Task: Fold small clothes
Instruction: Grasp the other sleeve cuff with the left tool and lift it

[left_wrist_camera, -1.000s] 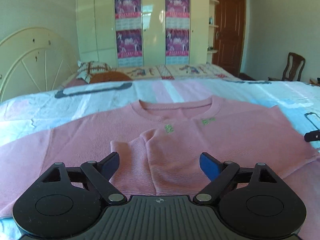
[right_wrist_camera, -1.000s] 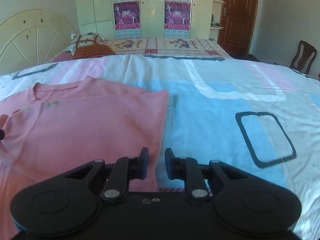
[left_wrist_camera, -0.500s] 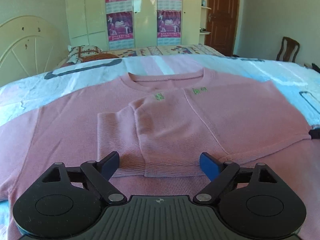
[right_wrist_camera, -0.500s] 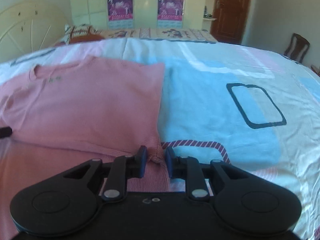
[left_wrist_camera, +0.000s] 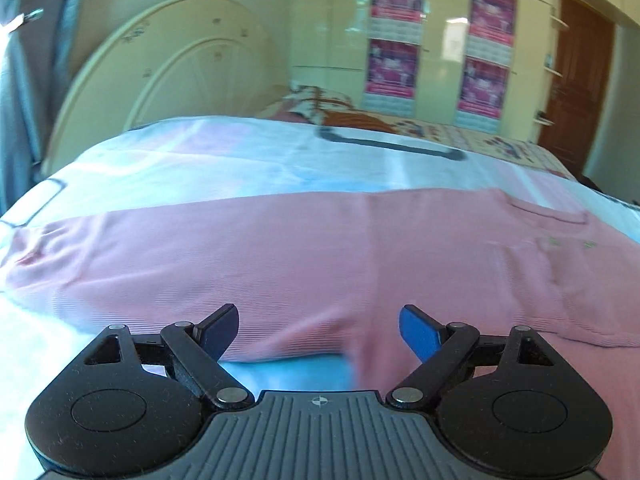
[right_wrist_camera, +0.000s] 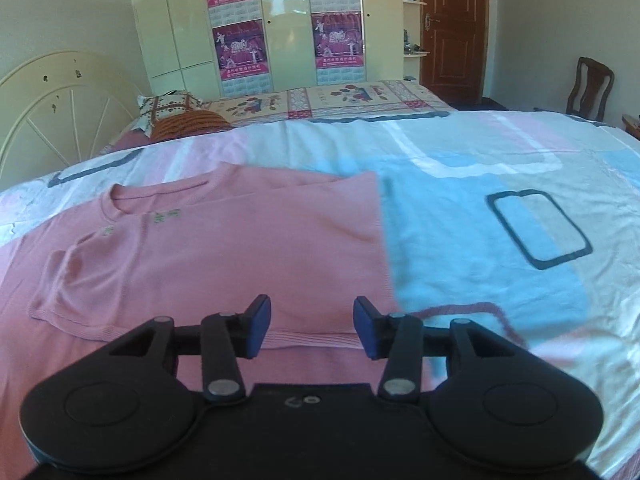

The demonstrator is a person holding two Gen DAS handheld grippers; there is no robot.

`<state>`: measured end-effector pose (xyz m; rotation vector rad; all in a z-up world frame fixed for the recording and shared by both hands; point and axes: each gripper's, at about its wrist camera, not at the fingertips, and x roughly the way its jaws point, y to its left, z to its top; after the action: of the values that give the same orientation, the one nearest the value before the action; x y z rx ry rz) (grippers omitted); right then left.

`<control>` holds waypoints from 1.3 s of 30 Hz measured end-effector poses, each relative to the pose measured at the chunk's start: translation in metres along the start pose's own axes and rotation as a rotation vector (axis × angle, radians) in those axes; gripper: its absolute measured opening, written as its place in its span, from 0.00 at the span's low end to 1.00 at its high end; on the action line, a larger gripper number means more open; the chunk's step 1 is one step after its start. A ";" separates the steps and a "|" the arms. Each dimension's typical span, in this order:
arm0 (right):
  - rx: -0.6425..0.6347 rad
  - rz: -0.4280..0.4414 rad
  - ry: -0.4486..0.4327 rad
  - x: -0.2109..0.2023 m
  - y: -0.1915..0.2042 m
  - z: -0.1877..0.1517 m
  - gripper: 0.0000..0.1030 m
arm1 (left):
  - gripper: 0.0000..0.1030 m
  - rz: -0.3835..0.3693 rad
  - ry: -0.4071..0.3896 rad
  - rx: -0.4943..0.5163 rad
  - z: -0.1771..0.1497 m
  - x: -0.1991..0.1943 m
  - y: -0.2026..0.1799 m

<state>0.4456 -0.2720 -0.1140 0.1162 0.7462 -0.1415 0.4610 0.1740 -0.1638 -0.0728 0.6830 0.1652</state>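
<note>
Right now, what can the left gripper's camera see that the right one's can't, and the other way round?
Only the left wrist view shows the sweater's unfolded sleeve stretched out flat and a curtain at its edge. Only the right wrist view shows the wooden chair and the sweater's folded-in side. Both show the pink sweater, the bed sheet, the headboard, the wardrobe, the door, and an open gripper.

- My left gripper (left_wrist_camera: pixel 318 332) hangs with fingers spread wide over the pink sweater (left_wrist_camera: pixel 280 256); only flat cloth lies ahead of it.
- Bare bedsheet (right_wrist_camera: pixel 500 248) runs open to the right of my right gripper (right_wrist_camera: pixel 312 326).
- The headboard (left_wrist_camera: pixel 168 76) walls the far left side.
- A pillow (right_wrist_camera: pixel 176 114) sits far off; a chair (right_wrist_camera: pixel 592 86) stands well apart.
</note>
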 end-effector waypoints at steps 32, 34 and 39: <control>-0.013 -0.001 0.023 0.021 0.105 0.021 0.43 | 0.09 -0.071 -0.140 -1.105 -0.047 0.087 0.324; -0.005 0.000 0.017 0.019 0.101 0.023 0.43 | 0.09 -0.173 -0.287 -1.157 -0.042 0.074 0.320; 0.031 -0.005 0.023 0.020 0.084 0.021 0.43 | 0.09 -0.180 -0.269 -1.004 -0.009 0.090 0.274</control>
<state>0.4881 -0.1943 -0.1073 0.1454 0.7673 -0.1567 0.4758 0.4545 -0.2311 -1.0528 0.2676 0.3250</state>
